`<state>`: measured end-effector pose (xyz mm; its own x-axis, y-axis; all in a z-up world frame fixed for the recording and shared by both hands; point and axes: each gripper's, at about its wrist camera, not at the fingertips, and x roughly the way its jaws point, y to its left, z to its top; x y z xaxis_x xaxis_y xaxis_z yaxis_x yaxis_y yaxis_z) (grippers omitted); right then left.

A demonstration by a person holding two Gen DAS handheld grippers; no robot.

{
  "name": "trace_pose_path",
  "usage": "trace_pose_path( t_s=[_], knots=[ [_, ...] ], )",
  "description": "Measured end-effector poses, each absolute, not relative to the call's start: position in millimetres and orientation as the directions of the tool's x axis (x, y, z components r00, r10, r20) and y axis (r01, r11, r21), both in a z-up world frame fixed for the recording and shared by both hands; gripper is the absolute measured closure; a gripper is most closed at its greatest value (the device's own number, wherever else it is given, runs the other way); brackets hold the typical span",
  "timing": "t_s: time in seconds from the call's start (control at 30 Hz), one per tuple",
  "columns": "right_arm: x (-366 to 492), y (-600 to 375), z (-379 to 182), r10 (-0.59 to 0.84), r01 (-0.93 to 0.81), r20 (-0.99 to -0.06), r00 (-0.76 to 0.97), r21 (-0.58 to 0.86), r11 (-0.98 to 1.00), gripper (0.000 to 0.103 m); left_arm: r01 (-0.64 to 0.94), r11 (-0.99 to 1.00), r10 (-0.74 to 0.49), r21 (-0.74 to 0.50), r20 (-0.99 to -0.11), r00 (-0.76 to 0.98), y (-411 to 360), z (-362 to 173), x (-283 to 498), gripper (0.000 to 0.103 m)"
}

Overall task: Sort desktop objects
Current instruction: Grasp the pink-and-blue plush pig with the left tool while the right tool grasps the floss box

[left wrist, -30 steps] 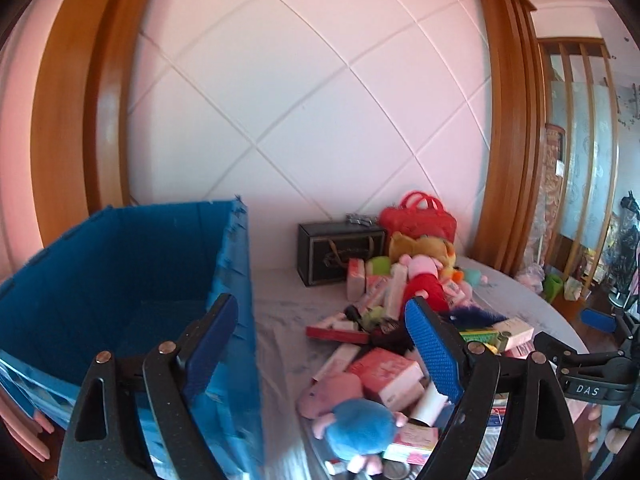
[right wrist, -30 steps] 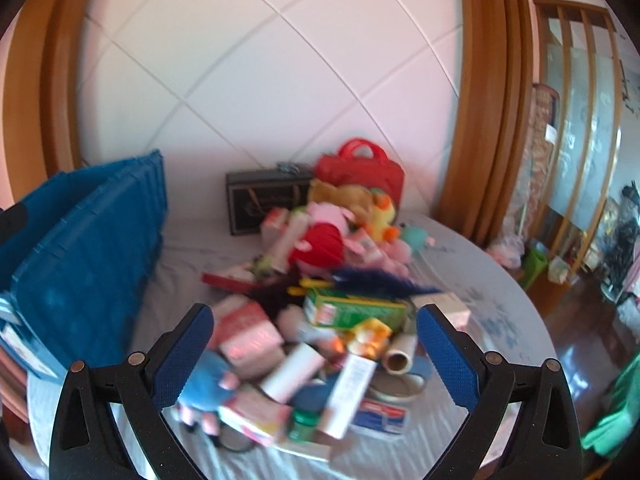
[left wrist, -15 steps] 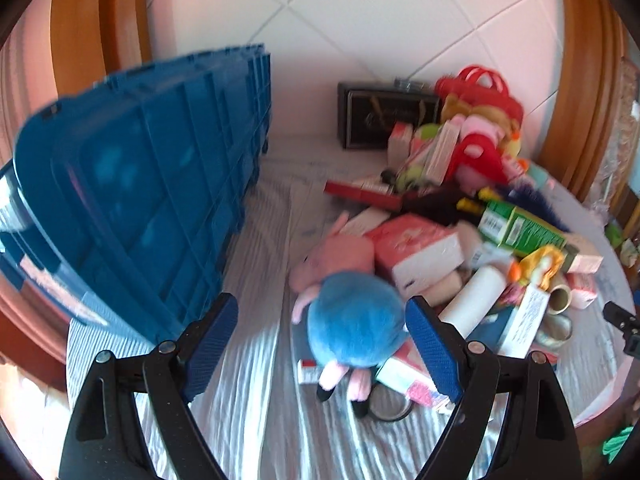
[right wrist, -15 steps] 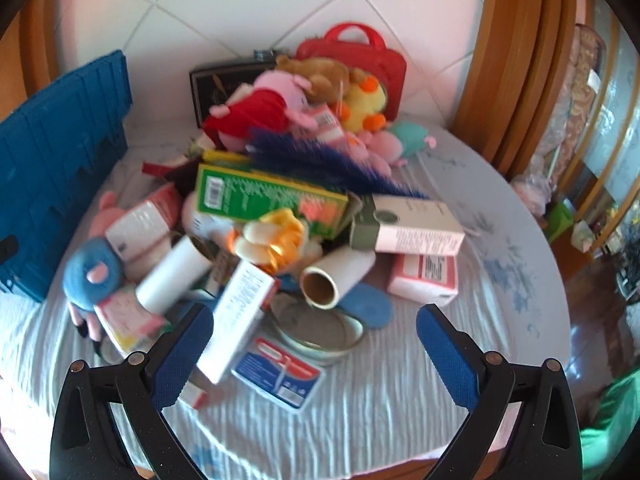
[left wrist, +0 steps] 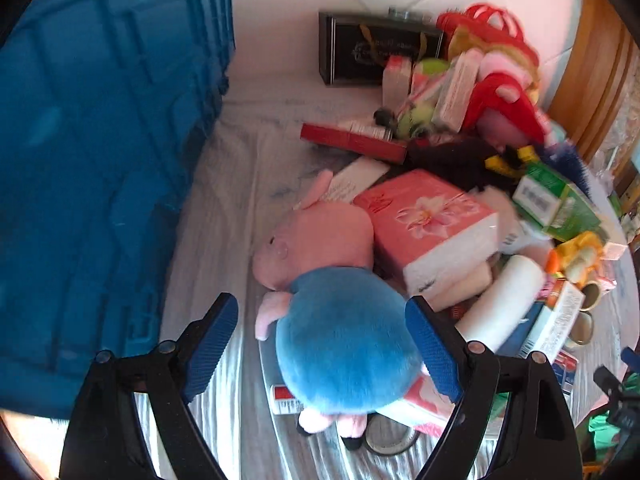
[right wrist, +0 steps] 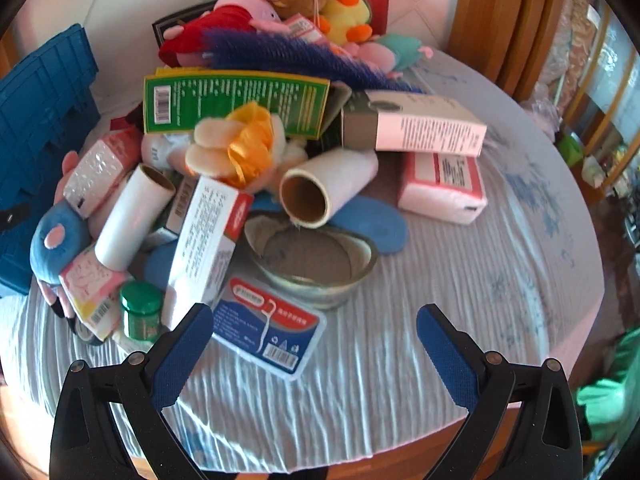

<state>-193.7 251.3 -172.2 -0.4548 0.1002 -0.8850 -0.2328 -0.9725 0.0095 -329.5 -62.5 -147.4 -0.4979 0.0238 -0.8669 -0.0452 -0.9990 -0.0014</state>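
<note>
I have my left claw [left wrist: 322, 346] spread wide around the blue-bodied pig plush [left wrist: 340, 344] at lower centre, because its round body needs the full span. The blue crate [left wrist: 92, 168] fills the left of the frame, close by for dropping it in. My right claw [right wrist: 314, 350] hangs open and empty over bare desk [right wrist: 460, 280], clear of the pile.

wall [left wrist: 280, 20]: white tiled | wooden frame [right wrist: 492, 20] | cabinet [right wrist: 600, 80], probably

One blue crate [right wrist: 36, 128], two white rolls [right wrist: 132, 220] [right wrist: 328, 184], one metal bowl [right wrist: 312, 268], one green jar [right wrist: 141, 314], one floss-pick case [right wrist: 268, 334], two pink tissue packs [right wrist: 442, 188] [left wrist: 432, 228].
</note>
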Motion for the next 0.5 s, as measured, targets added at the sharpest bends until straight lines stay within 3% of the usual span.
trace_pose_path(
  t_s=[0.2, 0.5],
  knots=[
    [-199, 256, -196, 0.044, -0.213, -0.913, -0.406, 0.048, -0.976, 0.000, -0.061, -0.997, 0.055, -0.037, -0.941, -0.334, -61, -179, -362, 0.014],
    [-212, 248, -229, -0.008, -0.114, -0.926, -0.378, 0.055, -0.992, 0.000, -0.113, -0.993, 0.010, 0.029, -0.945, -0.328, -61, -194, -351, 0.013]
  ],
)
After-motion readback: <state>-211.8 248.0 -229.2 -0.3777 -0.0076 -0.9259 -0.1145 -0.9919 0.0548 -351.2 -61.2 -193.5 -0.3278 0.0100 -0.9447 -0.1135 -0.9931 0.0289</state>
